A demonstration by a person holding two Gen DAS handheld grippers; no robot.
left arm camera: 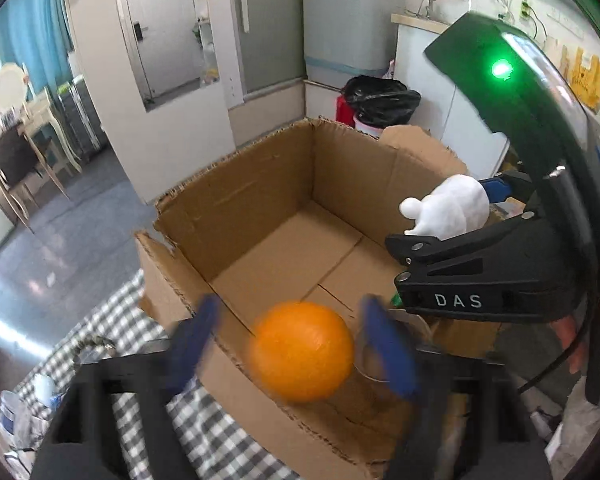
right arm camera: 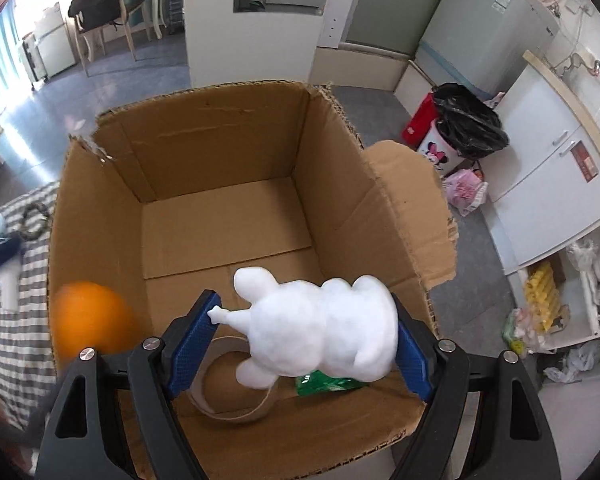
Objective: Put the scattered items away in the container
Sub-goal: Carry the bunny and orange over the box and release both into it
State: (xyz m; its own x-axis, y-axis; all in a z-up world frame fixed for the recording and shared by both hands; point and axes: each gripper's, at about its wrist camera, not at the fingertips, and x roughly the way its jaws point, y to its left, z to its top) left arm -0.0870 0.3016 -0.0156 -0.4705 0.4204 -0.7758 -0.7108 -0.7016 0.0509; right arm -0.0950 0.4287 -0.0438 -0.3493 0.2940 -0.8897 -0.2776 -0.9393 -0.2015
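An open cardboard box (left arm camera: 260, 200) (right arm camera: 220, 152) stands on a checked cloth. My left gripper (left arm camera: 296, 340) is open over the box's near edge; an orange (left arm camera: 302, 350) is between its blue fingers, blurred, not touching either one. The orange also shows in the right wrist view (right arm camera: 90, 320) at the box's left wall. My right gripper (right arm camera: 308, 328) is shut on a white plaster figure (right arm camera: 320, 324) and holds it above the box; the figure shows in the left wrist view (left arm camera: 452, 206) too. A tape ring (right arm camera: 236, 384) and a green packet (right arm camera: 324, 384) lie in the box.
The checked cloth (left arm camera: 204, 436) holds small items at the left, with a bracelet-like ring (right arm camera: 34, 220). Beyond the box are a black-bagged bin (right arm camera: 466, 124), a fridge (left arm camera: 352, 20), white cabinets (right arm camera: 552, 160), and a chair and table (right arm camera: 112, 12) far back.
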